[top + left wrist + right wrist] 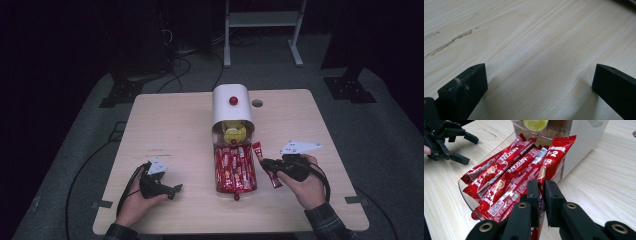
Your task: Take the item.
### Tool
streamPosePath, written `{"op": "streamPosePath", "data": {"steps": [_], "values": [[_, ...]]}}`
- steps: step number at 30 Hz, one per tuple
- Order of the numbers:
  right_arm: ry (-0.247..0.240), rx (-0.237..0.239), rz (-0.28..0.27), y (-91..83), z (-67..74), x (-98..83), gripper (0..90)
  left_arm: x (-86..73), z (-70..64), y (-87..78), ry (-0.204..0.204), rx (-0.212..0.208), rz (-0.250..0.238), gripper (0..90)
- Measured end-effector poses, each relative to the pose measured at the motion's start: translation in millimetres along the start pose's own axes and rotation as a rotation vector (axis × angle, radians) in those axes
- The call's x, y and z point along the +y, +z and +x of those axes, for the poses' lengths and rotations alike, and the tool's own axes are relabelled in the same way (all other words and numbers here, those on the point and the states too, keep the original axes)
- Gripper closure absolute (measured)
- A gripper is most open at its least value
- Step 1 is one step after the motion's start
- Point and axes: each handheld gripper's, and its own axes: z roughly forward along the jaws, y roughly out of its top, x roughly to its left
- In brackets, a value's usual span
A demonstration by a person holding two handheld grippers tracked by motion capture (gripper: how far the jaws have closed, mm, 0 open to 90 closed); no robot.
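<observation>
A long red foil coffee stick sachet (550, 162) is pinched at its lower end between the closed fingers of the right gripper (542, 192), just beside the right side of the clear plastic drawer (236, 192) near the middle of the desk (170, 120). The step in hand is judged to be lifting this sachet over into the drawer; next, a short move leftward and a release are called for. About five like sachets are counted in the drawer, pulled from one white rounded dispenser box (230, 102). The left gripper (539, 77) is rested near the front-left corner, fingers wide apart, empty.
</observation>
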Motion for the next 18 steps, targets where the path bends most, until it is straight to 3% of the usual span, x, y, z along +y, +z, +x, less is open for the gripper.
{"op": "streamPosePath", "data": {"steps": [18], "values": [[0.026, -0.044, -0.007, -14.6, -16.4, -13.8, 82.0, 0.0, 0.0, 0.0, -0.001, 0.0, 0.0, 0.0]]}}
